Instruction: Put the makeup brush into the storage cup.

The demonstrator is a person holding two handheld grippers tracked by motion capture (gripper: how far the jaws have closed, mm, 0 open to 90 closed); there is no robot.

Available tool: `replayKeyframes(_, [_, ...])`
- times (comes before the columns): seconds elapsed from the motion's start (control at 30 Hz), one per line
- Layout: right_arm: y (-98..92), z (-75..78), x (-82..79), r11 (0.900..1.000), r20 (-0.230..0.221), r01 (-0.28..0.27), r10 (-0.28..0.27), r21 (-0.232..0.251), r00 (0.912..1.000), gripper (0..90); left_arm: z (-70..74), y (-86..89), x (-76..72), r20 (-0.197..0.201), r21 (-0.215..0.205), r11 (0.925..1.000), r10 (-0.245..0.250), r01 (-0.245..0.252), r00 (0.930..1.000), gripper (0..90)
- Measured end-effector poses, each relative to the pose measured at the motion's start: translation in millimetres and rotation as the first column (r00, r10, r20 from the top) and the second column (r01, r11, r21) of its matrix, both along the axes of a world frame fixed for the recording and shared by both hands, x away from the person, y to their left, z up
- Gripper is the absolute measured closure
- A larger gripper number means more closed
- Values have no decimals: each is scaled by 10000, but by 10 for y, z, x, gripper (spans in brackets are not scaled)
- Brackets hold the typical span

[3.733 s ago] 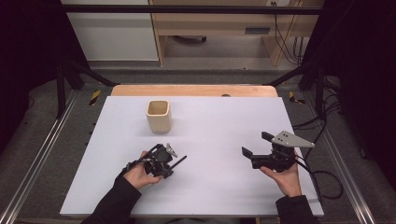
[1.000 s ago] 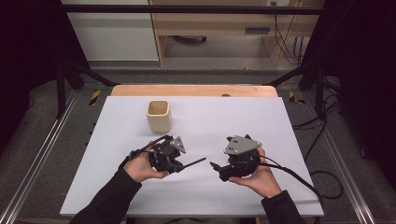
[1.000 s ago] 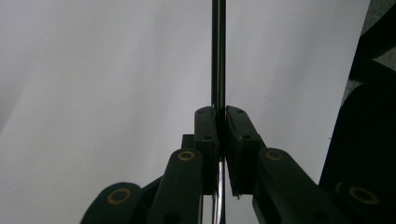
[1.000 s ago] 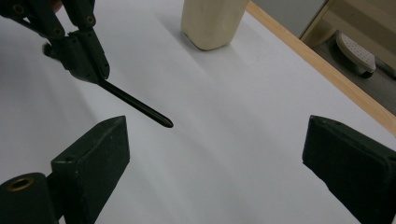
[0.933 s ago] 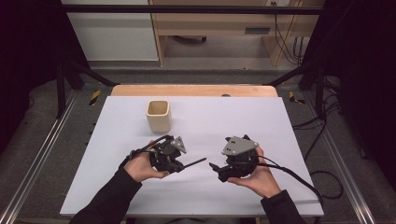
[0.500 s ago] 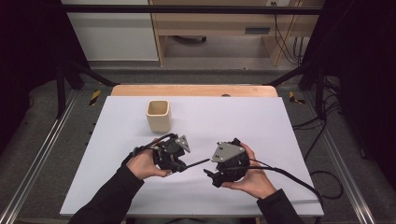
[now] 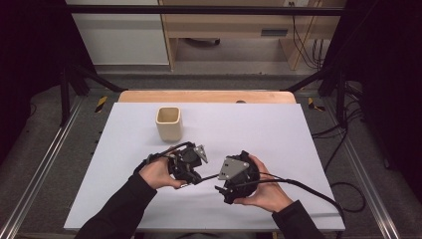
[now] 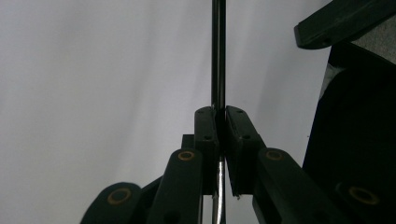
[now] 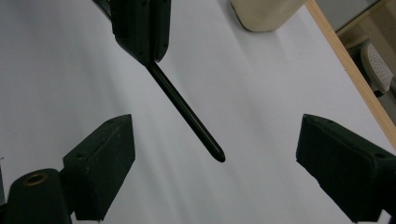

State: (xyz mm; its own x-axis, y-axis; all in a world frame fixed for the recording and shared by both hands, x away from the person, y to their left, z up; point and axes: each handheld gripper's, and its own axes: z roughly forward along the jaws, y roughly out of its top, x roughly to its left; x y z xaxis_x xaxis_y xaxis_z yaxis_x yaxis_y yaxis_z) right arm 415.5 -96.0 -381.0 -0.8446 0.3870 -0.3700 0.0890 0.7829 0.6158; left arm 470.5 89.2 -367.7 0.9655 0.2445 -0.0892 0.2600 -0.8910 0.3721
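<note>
White sheeting covers the surface (image 7: 298, 149), whose wooden far edge shows at twelve o'clock, with dark floor, metal rails and loose cables around it. Toward eleven o'clock from the hands stands a cream, square-mouthed ceramic cup (image 7: 169, 123), upright and well apart from both grippers; from above its inside looks bare, though the bottom is not clearly seen. The left gripper (image 7: 195, 175) sits near the middle of the surface at about seven o'clock, its jaws pressed together and pinching a thin black rod-like pen (image 9: 187, 112). In the left gripper view the pen (image 8: 218, 56) runs straight out between the two pads toward twelve o'clock. Its free rounded tip points to about three o'clock in the high view, toward the right gripper (image 7: 223, 189), which lies just beside it at five o'clock. In the right gripper view the pen's tip hangs between that gripper's spread jaws, touching neither pad; those jaws have just been closing a little, yet a wide gap is left on both sides of the pen.
</note>
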Motion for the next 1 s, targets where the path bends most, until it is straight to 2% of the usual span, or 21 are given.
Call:
replayKeyframes(0.2, [48, -36, -11, 9975, 92, -304, 310, -634, 9995, 154, 23, -32, -6, 22, 30, 10000, -72, 72, 10000, 839])
replayKeyframes(0.5, [120, -23, -42, 9912, 192, -856, 880, -1013, 9959, 179, 49, -82, -27, -43, 64, 9998, -165, 165, 9999, 839])
replayKeyframes(0.57, [131, -31, -44, 9897, 241, -904, 936, -1109, 9953, 196, 51, -90, -31, -38, 105, 9997, -214, 215, 9998, 839])
replayKeyframes(0.63, [139, -39, -49, 9884, 276, -914, 954, -1216, 9951, 222, 68, -98, -18, -46, 402, 9983, -432, 434, 9991, 839])
replayKeyframes(1.0, [199, -86, -83, 9745, 443, -1419, 1517, -1739, 9874, 344, 76, -151, -25, -125, 443, 9983, -372, 377, 9992, 839])
